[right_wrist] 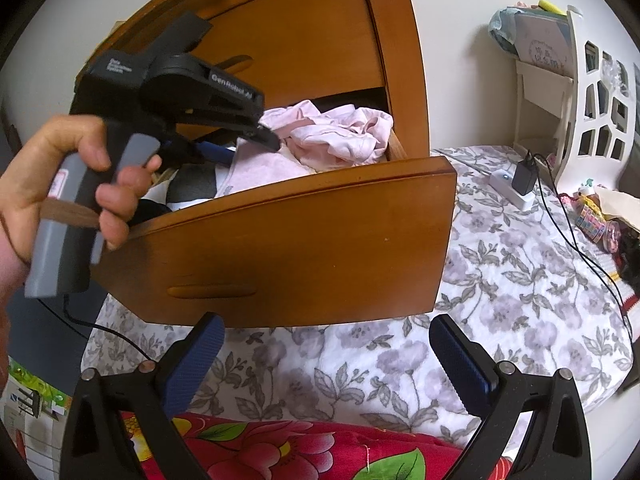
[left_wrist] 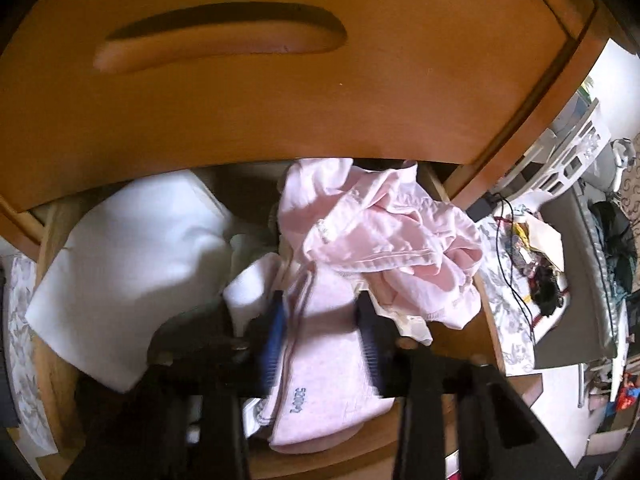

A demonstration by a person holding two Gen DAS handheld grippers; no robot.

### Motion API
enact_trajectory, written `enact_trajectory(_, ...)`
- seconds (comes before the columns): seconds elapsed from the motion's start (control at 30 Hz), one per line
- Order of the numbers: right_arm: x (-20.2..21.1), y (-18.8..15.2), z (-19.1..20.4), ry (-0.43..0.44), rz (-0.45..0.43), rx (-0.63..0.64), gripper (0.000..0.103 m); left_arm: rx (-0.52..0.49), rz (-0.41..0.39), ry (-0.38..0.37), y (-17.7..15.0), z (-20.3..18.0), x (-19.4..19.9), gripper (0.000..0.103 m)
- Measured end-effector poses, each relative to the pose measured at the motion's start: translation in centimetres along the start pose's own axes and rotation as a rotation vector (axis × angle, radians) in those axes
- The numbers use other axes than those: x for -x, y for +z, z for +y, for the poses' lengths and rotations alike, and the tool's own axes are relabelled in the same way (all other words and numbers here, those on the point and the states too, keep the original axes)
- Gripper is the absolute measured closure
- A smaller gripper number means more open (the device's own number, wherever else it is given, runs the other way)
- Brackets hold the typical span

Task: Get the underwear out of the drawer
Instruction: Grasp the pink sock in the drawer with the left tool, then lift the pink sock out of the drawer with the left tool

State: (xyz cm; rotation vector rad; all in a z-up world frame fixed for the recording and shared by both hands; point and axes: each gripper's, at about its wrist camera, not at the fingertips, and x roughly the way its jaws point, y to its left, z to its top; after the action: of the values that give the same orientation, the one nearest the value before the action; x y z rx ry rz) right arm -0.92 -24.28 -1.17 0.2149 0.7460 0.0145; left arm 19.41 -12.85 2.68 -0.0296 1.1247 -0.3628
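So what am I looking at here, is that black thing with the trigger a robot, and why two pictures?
No robot: a person's hand holds the left gripper, a two-fingered tong with a camera on it. One picture looks along that tong into the open drawer. There its blue pads sit either side of a folded pink garment, seemingly not yet pinching it. A crumpled pink piece and white cloth lie beside it. The other picture comes from the right gripper, open and empty above the flowered bedspread.
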Motion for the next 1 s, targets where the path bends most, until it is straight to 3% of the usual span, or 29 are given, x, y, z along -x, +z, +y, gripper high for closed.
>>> enact_trajectory(0.03, 0.0, 0.0, 0.0, -0.001, 0.001, 0.000, 0.000, 0.001, -0.007, 0.000, -0.2, -0.3, -0.1, 0.079)
enact_trajectory(0.23, 0.1, -0.1, 0.1, -0.011, -0.004, 0.000, 0.000, -0.029, -0.100, 0.021, -2.4, 0.1, 2.5, 0.082)
enact_trajectory(0.53, 0.0, -0.1, 0.3, -0.028, 0.002, 0.008, 0.000, 0.047, -0.287, -0.038, -6.3, 3.3, 7.7, 0.083)
enact_trajectory(1.0, -0.1, -0.2, 0.4, -0.053, 0.013, 0.018, 0.000, 0.108, -0.506, -0.015, -10.9, 5.7, 14.3, 0.084)
